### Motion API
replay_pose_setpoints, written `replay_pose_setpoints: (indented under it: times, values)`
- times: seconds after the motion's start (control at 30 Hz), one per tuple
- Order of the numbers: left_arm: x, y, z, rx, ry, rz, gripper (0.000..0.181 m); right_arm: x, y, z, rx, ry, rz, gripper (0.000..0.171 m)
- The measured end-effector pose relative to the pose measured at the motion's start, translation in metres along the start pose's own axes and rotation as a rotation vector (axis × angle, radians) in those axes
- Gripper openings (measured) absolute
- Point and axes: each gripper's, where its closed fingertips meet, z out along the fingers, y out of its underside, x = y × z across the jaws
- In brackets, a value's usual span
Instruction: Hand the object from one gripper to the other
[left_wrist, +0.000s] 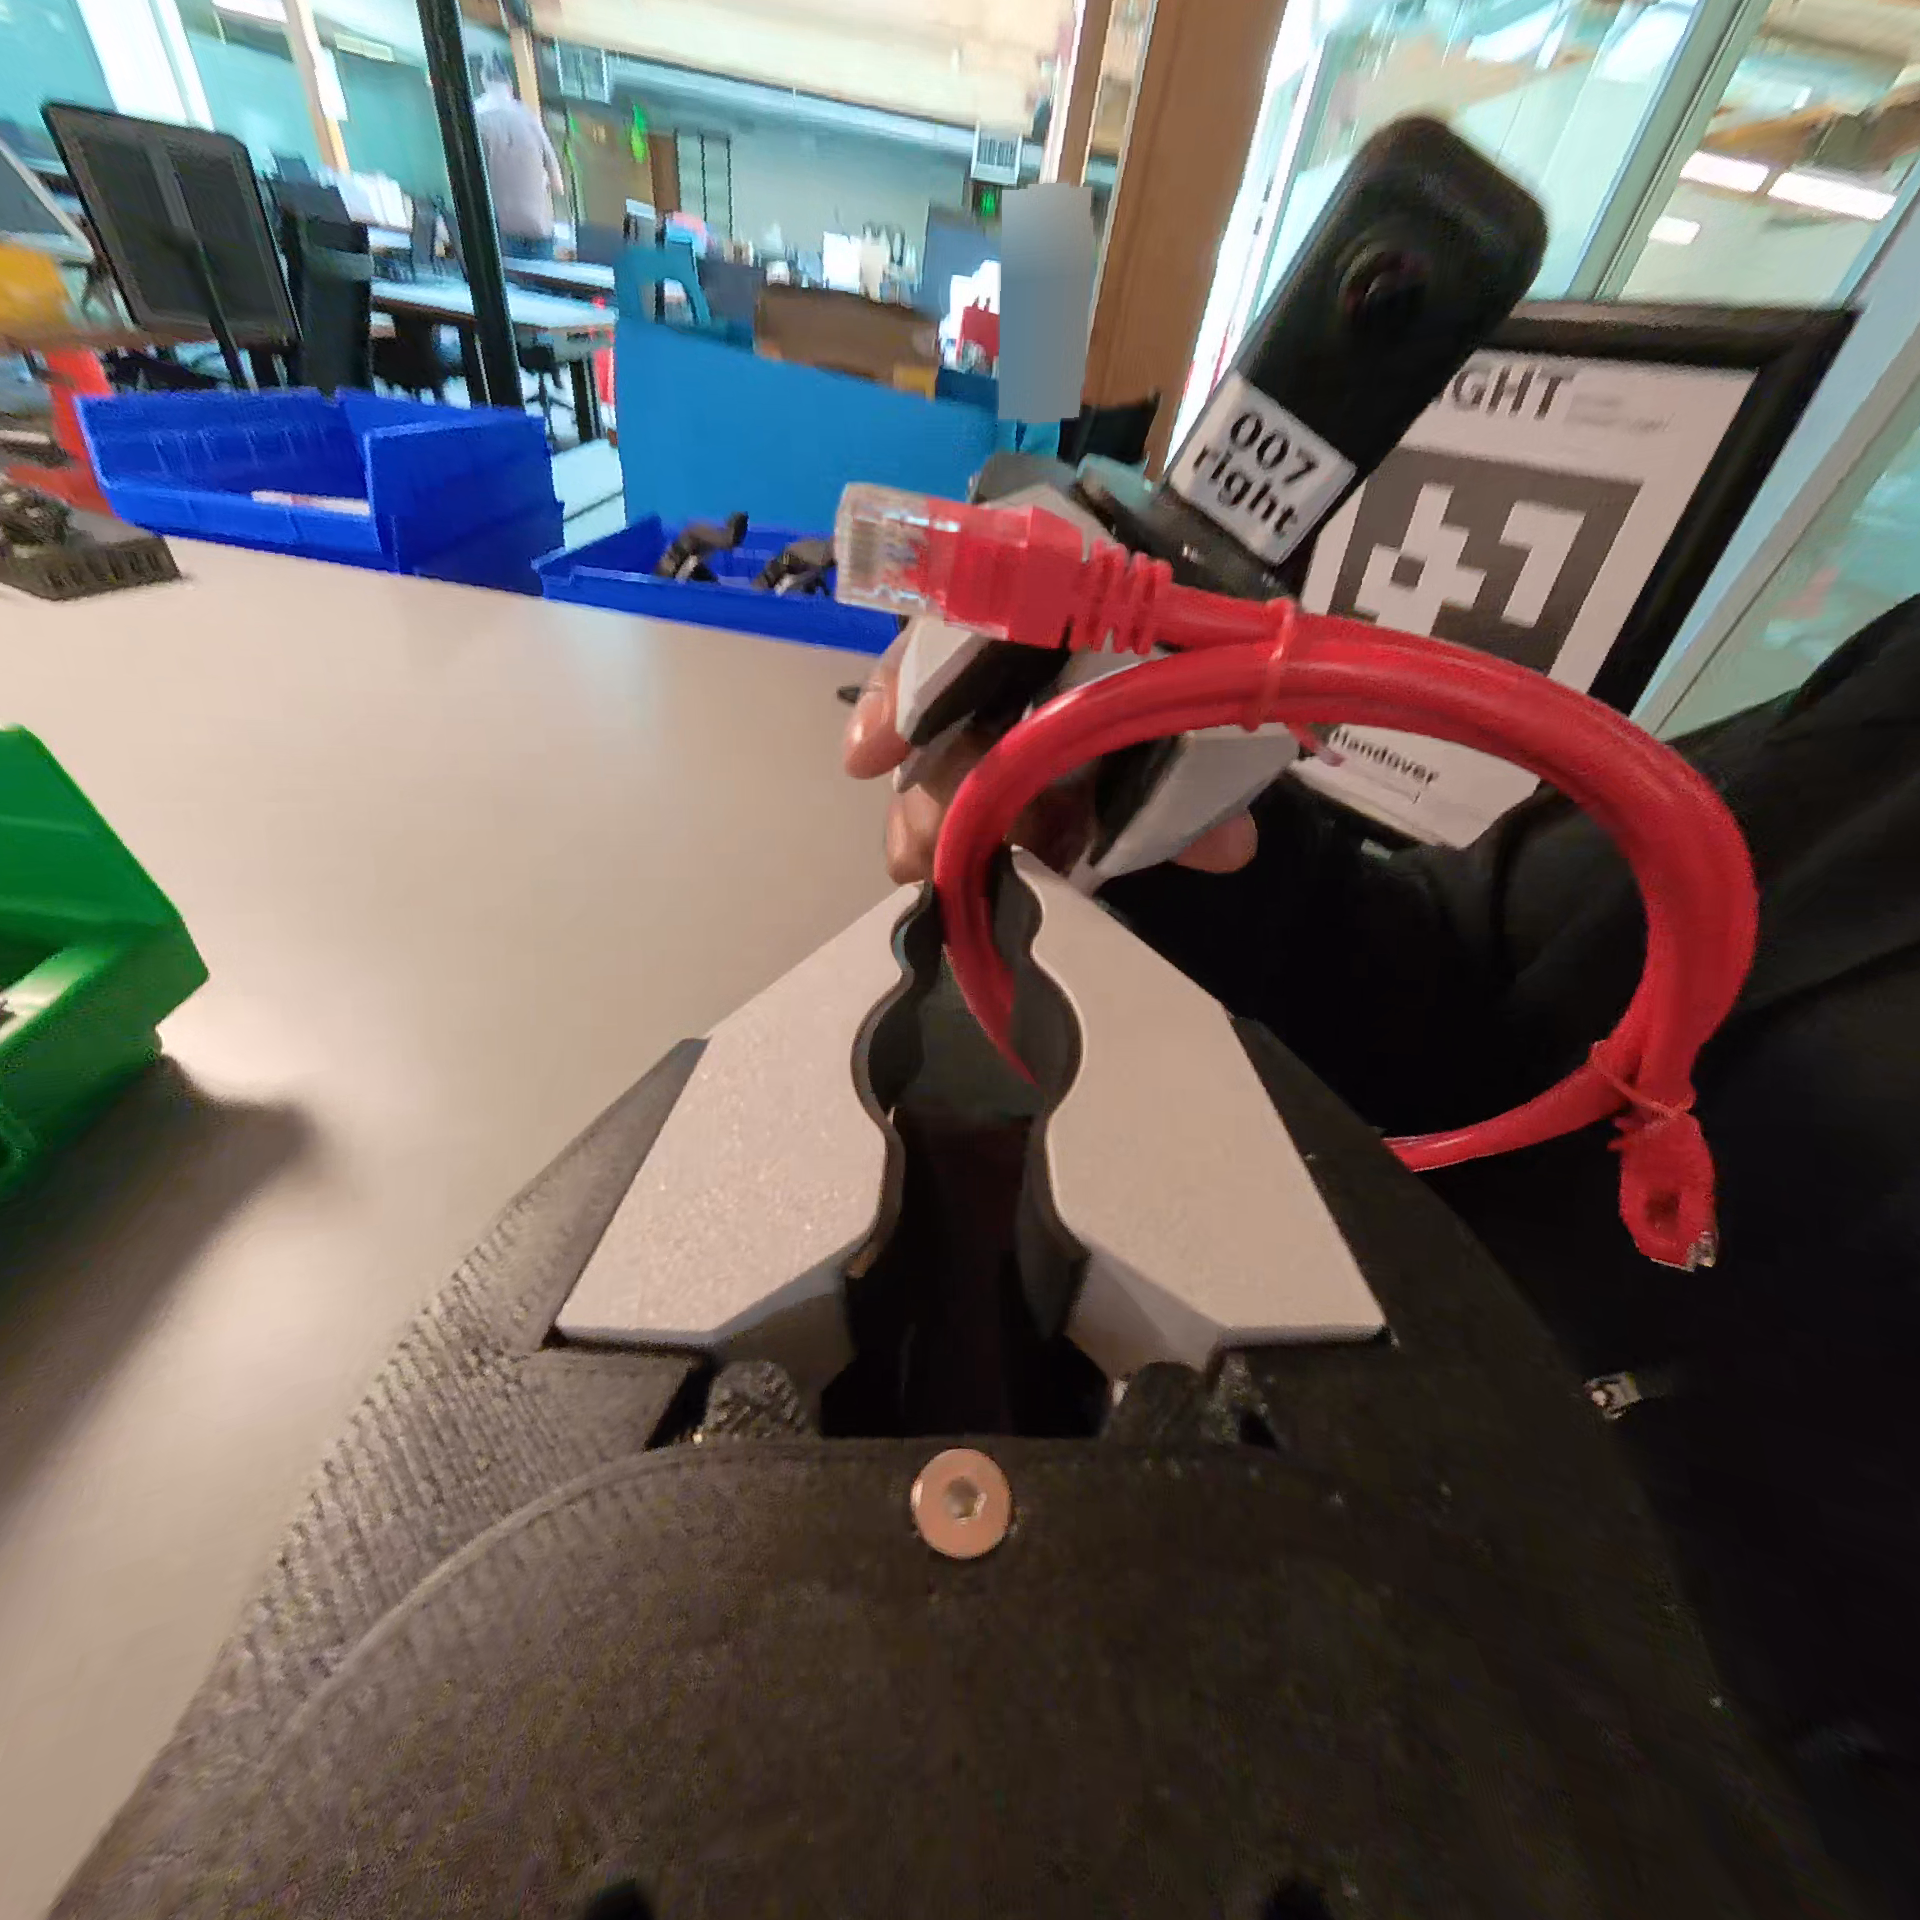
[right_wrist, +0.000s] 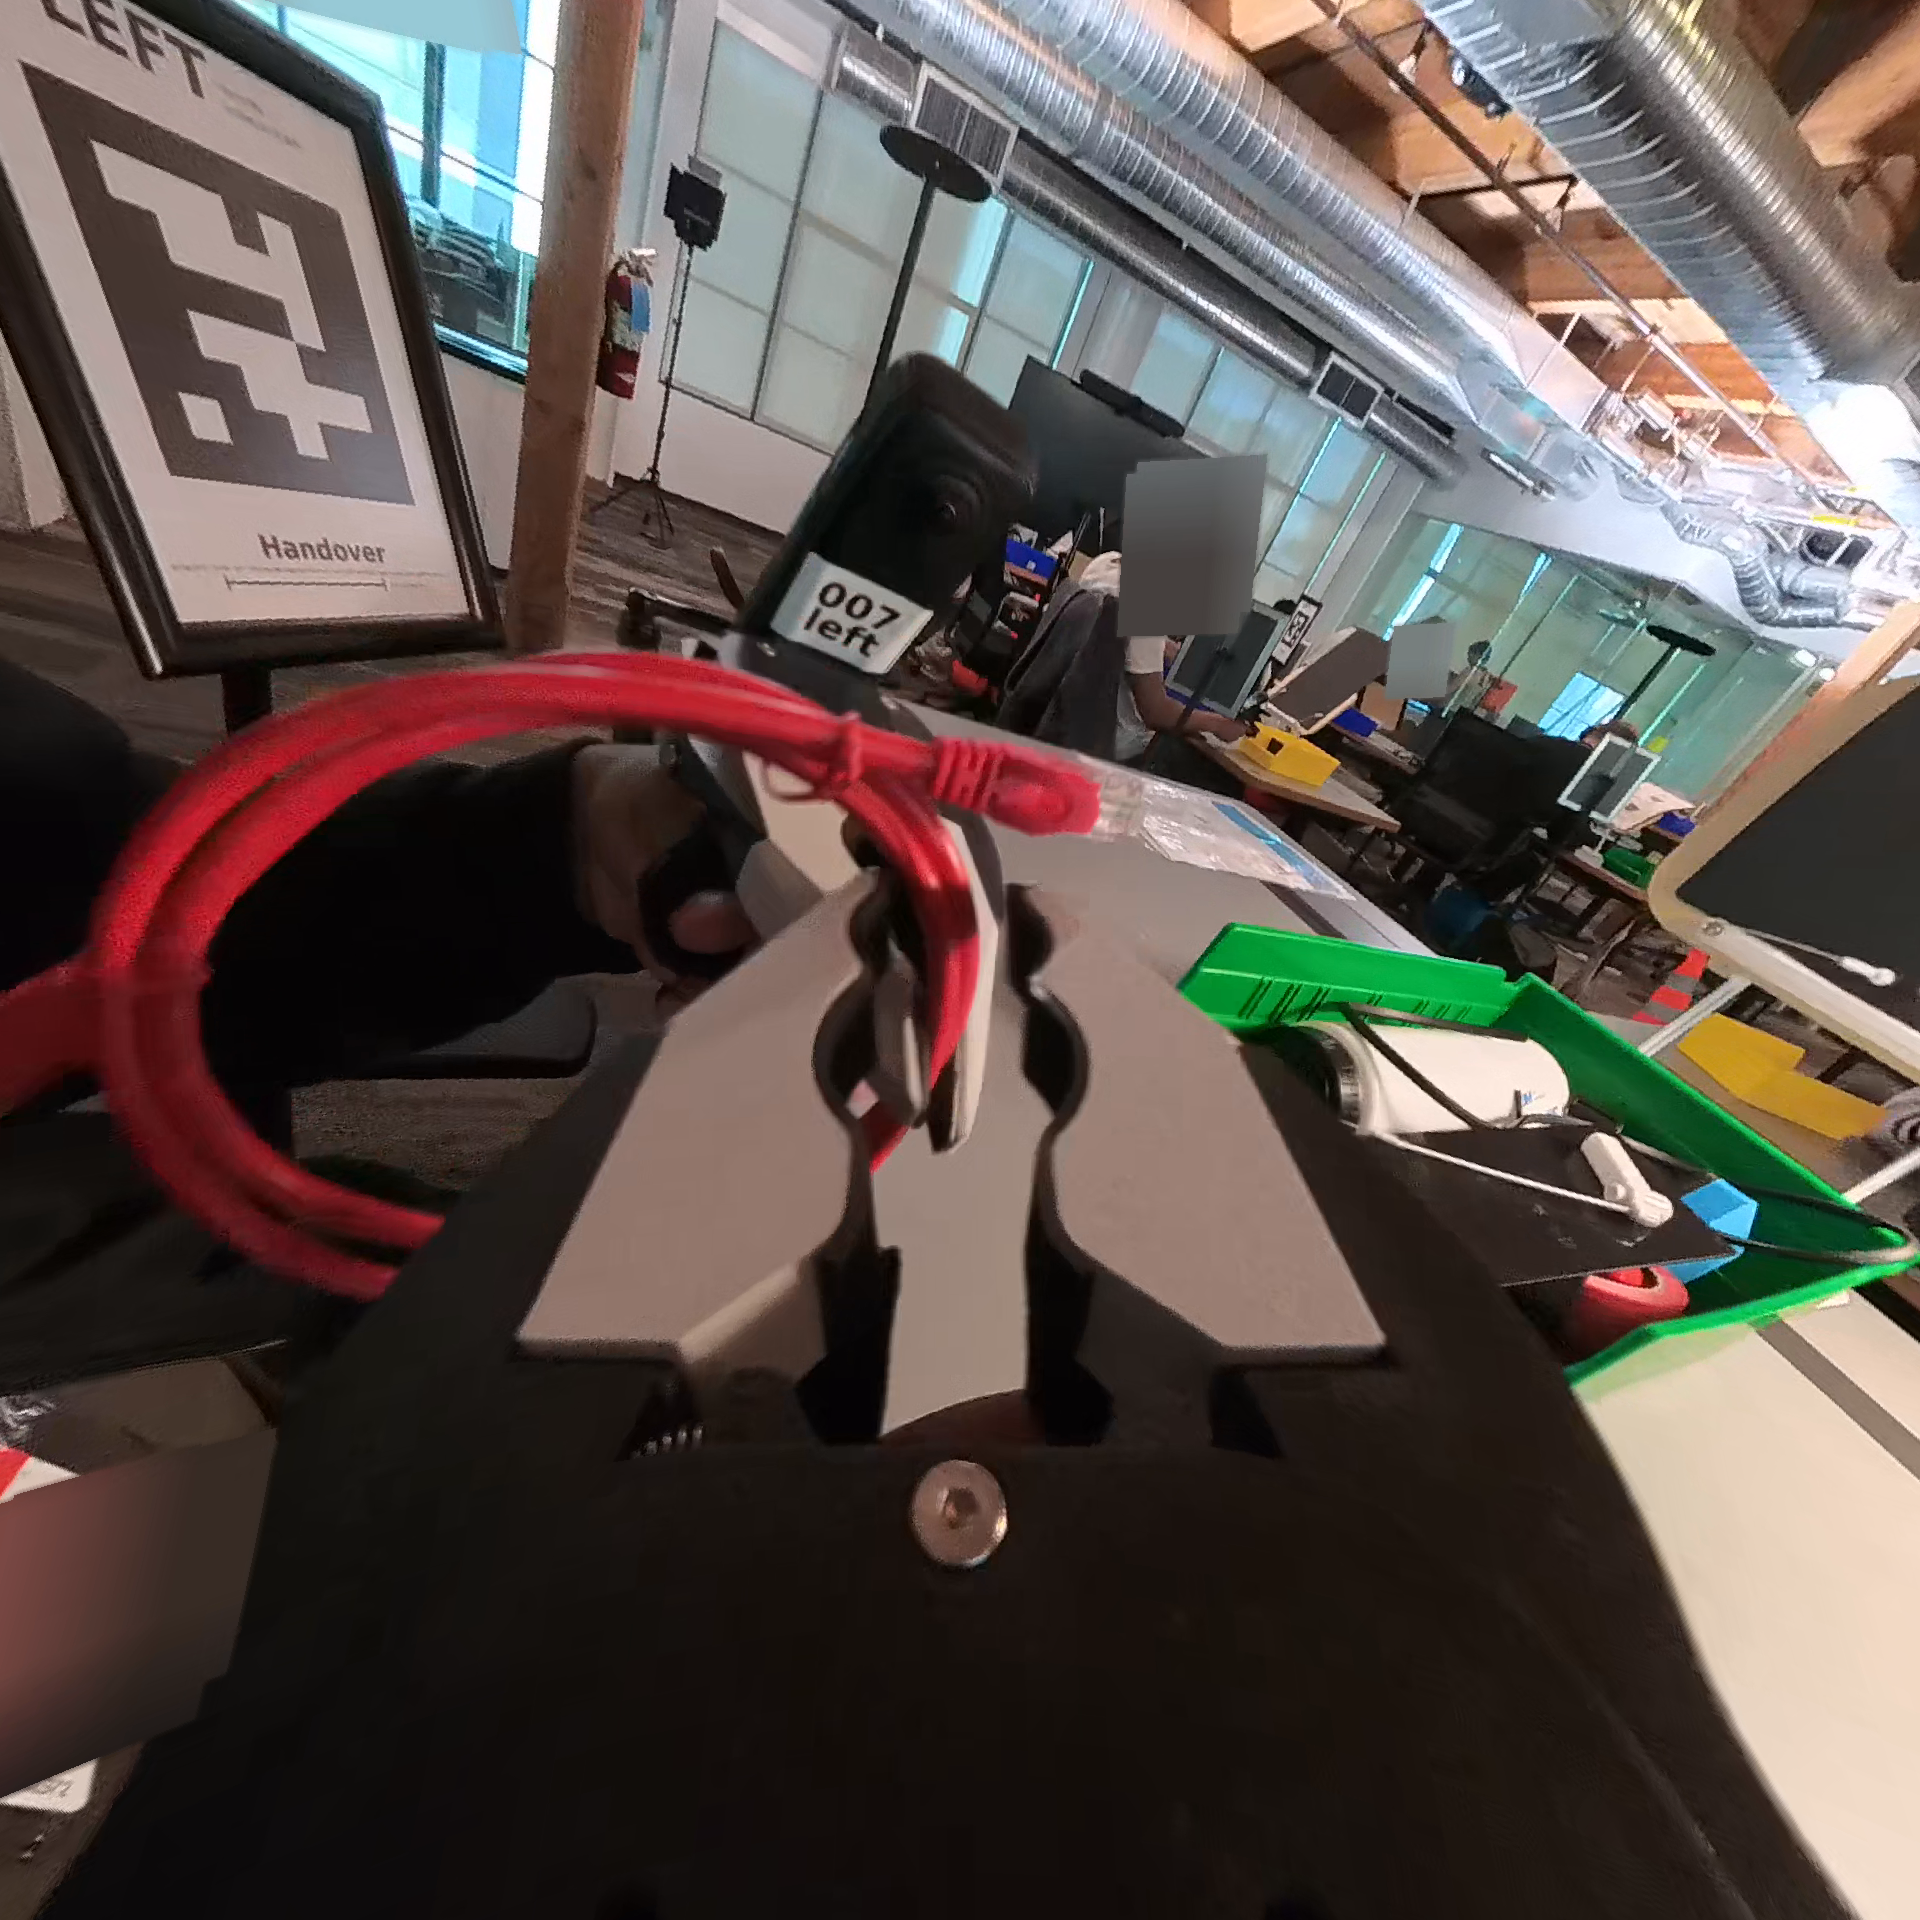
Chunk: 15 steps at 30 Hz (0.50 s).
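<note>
A coiled red network cable (left_wrist: 1673, 831) with clear plugs, tied in two places, is held above the grey table (left_wrist: 468, 831). My left gripper (left_wrist: 977, 904) is shut on the coil's left side, which runs down between its grey fingertips. My right gripper (left_wrist: 1049, 769) faces it from beyond the coil. In the right wrist view the right gripper (right_wrist: 940, 904) is open, its jaws standing either side of the cable (right_wrist: 156, 883) and of the left gripper's tips (right_wrist: 930, 1101) without closing on them. A hand in a black sleeve holds each gripper.
A green bin (left_wrist: 62, 935) sits at the table's left; in the right wrist view it (right_wrist: 1351, 966) holds a white device and wires. Blue bins (left_wrist: 312, 468) line the far edge. Framed marker signs (left_wrist: 1507, 571) (right_wrist: 229, 332) stand behind the grippers.
</note>
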Motion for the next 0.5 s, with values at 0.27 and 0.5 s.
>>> replay_pose_setpoints:
  times: [0.27,0.5]
  values:
    - [-0.003,-0.007,-0.005,0.067,0.025,-0.065,0.035,0.007,0.001,0.002,0.048,-0.033,0.211,0.008]
    - [-0.004,-0.014,-0.003,0.125,0.033,-0.097,0.010,0.012,0.008,0.012,0.064,-0.019,0.364,0.009]
